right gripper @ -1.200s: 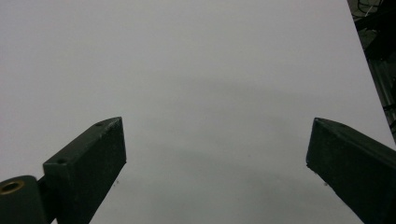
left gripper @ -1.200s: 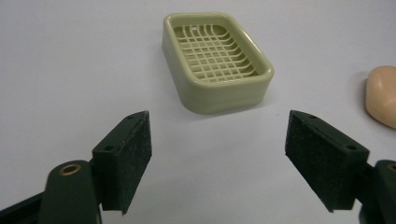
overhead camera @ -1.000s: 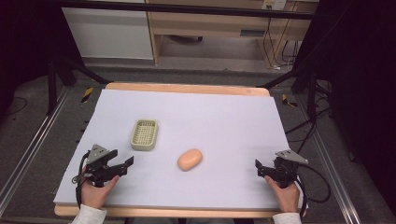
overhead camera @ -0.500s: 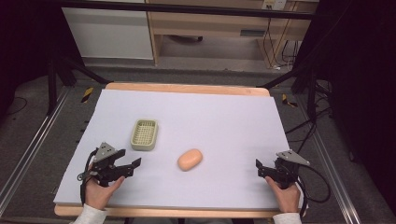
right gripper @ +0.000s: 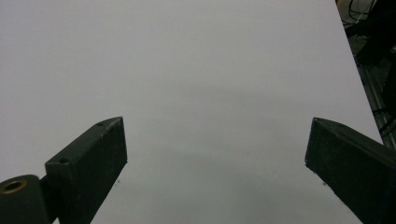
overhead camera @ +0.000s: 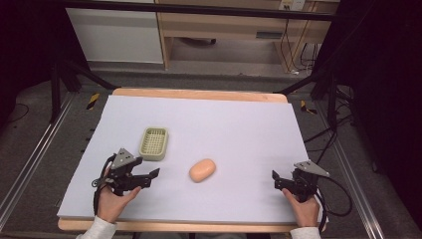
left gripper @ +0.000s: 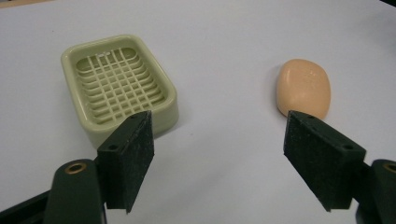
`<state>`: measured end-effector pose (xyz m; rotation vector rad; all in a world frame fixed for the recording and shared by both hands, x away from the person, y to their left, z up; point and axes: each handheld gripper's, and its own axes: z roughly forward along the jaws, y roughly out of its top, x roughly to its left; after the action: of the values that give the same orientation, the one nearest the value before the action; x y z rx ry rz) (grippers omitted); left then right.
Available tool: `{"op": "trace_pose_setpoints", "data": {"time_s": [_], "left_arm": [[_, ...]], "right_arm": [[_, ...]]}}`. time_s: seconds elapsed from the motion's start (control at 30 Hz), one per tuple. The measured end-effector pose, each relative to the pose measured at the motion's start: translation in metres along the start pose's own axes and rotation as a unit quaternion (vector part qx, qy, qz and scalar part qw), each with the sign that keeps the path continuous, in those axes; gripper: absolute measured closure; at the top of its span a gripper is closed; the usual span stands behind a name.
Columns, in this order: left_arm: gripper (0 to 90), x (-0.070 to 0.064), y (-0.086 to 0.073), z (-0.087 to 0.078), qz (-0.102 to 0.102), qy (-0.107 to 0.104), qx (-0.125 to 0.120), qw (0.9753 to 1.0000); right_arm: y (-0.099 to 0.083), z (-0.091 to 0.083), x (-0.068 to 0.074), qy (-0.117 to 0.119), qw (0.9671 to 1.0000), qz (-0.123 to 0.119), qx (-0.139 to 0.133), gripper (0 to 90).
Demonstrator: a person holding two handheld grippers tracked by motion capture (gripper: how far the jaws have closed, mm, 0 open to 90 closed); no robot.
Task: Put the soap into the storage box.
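Note:
A pale green soap dish [overhead camera: 154, 143] with a grid floor sits empty on the white sheet, left of centre. A peach bar of soap [overhead camera: 202, 170] lies to its right and nearer me. My left gripper [overhead camera: 152, 177] hovers low just left of the soap, open, pointing right. In the left gripper view the soap dish [left gripper: 119, 86] shows beyond the left jaw and the soap [left gripper: 304, 87] just beyond the right jaw, with nothing between the pads of the left gripper [left gripper: 219, 135]. My right gripper [overhead camera: 275, 181] rests open near the front right, and the right gripper [right gripper: 217, 140] faces bare sheet.
The white sheet [overhead camera: 239, 124] covers a wooden table whose far edge [overhead camera: 199, 94] shows as a strip. Cabinets and cables stand on the floor beyond. Metal rails run along both sides of the table.
My left gripper has slid to the right, closer to the soap. The right gripper, soap and dish have stayed put.

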<state>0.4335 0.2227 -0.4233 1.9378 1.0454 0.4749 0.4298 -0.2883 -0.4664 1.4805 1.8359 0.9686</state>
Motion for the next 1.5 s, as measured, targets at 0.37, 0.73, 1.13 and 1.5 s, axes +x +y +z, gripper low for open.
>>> {"op": "trace_pose_setpoints", "data": {"time_s": [0.37,0.73,1.13,1.5], "left_arm": [[23.7,-0.011,0.024,0.009,0.029,-0.015,0.012,0.9994],[23.5,-0.033,0.049,0.026,0.059,-0.03,0.025,0.9975],[23.6,-0.053,0.058,0.052,0.086,-0.046,0.061,0.9934],[25.5,-0.065,0.065,0.068,0.097,-0.069,0.092,0.9887]], "right_arm": [[0.001,-0.002,0.002,0.005,1.0,-0.003,-0.002,5.8],[0.001,-0.002,0.003,0.011,0.9999,-0.003,-0.001,5.8],[0.002,-0.001,0.004,0.015,0.9999,-0.003,0.004,5.8],[0.002,-0.001,0.004,0.017,0.9998,-0.003,0.005,5.9]]}}
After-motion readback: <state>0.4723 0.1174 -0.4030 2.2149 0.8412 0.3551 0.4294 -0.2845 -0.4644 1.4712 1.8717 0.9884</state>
